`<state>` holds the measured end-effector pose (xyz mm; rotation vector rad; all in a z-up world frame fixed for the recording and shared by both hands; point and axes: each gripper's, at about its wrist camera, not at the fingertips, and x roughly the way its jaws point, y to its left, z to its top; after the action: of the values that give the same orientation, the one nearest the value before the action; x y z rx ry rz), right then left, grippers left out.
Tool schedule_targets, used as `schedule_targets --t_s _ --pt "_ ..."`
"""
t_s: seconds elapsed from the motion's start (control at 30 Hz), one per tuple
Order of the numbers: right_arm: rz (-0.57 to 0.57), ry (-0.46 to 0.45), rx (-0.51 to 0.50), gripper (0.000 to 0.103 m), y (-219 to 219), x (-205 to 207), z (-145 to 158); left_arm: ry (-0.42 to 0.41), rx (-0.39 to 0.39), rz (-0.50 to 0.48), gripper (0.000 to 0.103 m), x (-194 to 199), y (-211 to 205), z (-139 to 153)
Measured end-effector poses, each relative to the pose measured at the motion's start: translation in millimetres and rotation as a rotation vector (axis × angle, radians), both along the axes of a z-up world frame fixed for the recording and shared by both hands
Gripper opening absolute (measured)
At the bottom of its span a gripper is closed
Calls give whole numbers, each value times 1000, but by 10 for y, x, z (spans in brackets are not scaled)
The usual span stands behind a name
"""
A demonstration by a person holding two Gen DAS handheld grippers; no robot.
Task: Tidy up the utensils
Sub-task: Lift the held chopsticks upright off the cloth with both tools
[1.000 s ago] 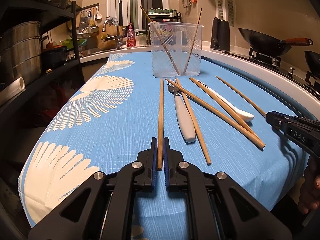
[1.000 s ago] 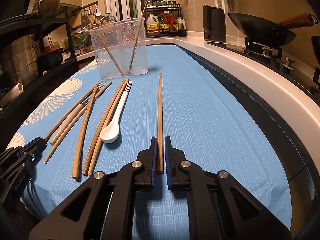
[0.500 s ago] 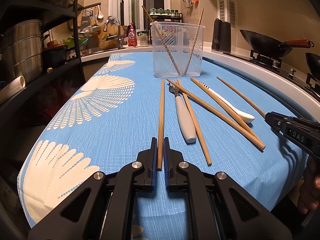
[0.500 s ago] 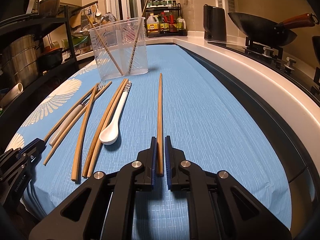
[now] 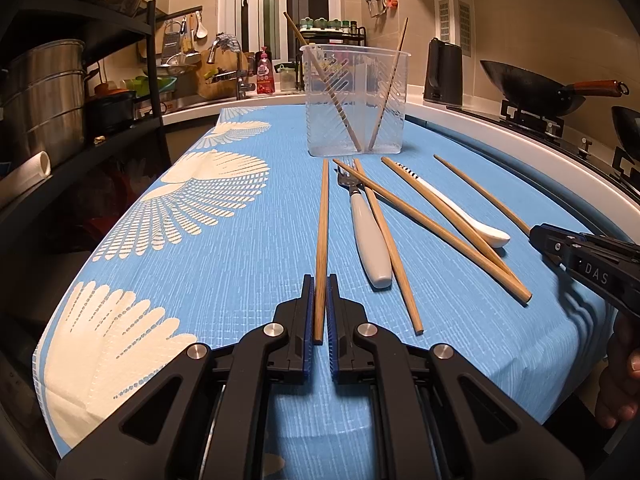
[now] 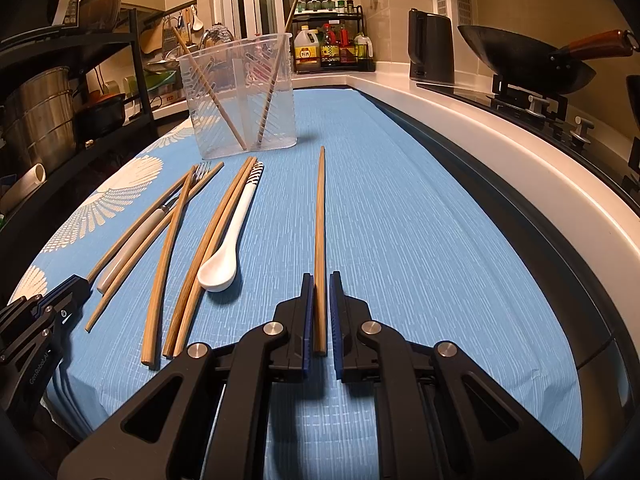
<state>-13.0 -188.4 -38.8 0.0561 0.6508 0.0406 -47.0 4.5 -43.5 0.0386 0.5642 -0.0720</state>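
Pinching one chopstick each: left tongs [image 5: 320,308] on the leftmost chopstick [image 5: 322,220], right tongs [image 6: 319,312] on the rightmost chopstick [image 6: 320,216], both low over the counter [image 6: 420,220]. Two chopsticks standing in clear container [image 5: 356,100]; fork [image 5: 368,232], spoon [image 6: 228,248] and remaining chopsticks lying loose. Mostly unfinished.

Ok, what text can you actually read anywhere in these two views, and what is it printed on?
"DAS": white letters on the side of the right tongs, left wrist view.
"GenRoboAI" or similar, partly legible: side of the left tongs, right wrist view.
Pink dish soap bottle label: too blurred to read.
Oil jug and sauce bottles labels: too small to read.
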Motion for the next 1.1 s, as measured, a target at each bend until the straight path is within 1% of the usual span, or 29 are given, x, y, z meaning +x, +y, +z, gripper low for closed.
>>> schedule_targets --t_s 0.13,0.23,0.37,0.6,0.77,1.1 --pt "6 6 -7 9 7 9 5 3 -5 -1 6 10 2 6" --pt "11 18 0 6 -16 16 21 10 -14 -2 6 32 8 22" --pt "-3 5 -1 6 -42 -16 97 1 -22 4 6 53 34 73" --pt "9 -46 -36 6 28 -111 330 -53 -35 10 6 11 76 242" --pt "11 -74 -60 6 51 -173 483 -108 -29 8 6 -59 100 396" --pt "17 -193 -100 6 54 -273 931 -215 -23 1 6 -140 151 720"
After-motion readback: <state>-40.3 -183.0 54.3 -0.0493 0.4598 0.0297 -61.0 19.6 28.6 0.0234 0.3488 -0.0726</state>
